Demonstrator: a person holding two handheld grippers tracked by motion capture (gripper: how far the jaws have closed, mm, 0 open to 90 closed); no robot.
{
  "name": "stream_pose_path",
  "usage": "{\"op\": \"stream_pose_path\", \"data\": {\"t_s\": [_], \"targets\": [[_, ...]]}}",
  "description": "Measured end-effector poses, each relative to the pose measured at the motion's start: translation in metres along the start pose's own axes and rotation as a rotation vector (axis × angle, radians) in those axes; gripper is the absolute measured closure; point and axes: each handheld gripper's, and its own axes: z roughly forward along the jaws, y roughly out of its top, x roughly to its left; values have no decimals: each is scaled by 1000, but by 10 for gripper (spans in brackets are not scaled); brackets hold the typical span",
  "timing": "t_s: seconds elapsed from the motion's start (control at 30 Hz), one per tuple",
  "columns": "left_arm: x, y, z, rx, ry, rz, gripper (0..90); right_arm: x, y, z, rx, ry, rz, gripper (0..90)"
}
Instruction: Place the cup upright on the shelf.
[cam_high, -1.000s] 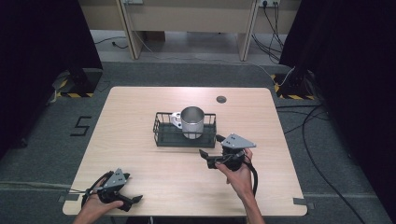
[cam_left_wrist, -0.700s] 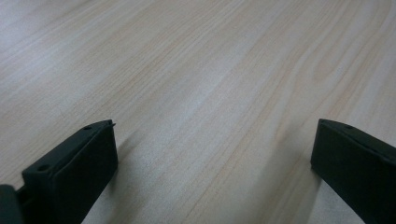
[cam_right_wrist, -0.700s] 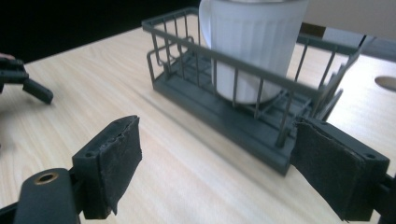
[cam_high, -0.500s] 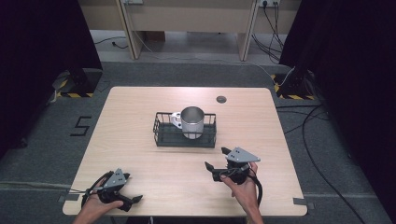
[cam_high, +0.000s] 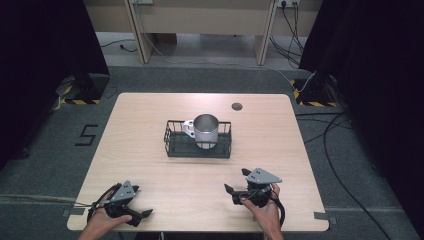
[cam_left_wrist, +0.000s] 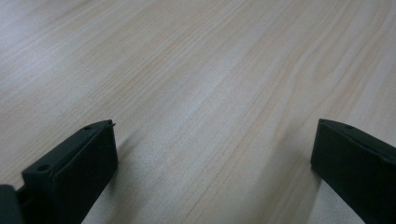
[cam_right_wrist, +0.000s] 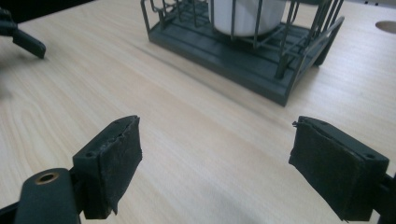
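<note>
Even overhead light, soft shadows, dark surroundings.

This looks like a lab set up for recording, not a home or a shop. A pale wooden table (cam_high: 150, 125) stands alone on grey carpet (cam_high: 50, 175). Heavy black curtains hang well off to the left of the left gripper (cam_high: 142, 201) and to the right of the right gripper (cam_high: 237, 180), closing the space in (cam_high: 45, 60). Left of the left gripper and farther out, a black figure 5 (cam_high: 88, 135) is marked on the carpet. Beyond it lies yellow-and-black striped hazard tape (cam_high: 75, 101). To the right of the right gripper, loose black cables (cam_high: 340, 150) trail over the floor. Far ahead of both grippers stands a plain beige bench (cam_high: 200, 15).
</note>
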Motion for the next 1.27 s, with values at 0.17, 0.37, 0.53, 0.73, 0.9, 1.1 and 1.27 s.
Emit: {"op": "stream_pose_path", "data": {"t_s": [0.17,0.37,0.53,0.73,0.9,1.1,1.27], "targets": [[0,0,0,-2,1,0,0,3,-10,-2,50,-8,-9,160],[0,0,0,-1,0,0,0,8,-18,0,100,-3,-21,160],[0,0,0,-2,0,0,0,14,-21,0,143,-9,-40,160],[0,0,0,-2,1,0,0,17,-26,0,191,-9,-45,161],[0,0,0,-2,0,0,0,17,-31,0,230,-18,-45,162],[0,0,0,-2,0,0,0,17,-36,3,276,-24,-47,145],[0,0,0,-2,0,0,0,17,-37,3,273,-24,-50,143]]}}
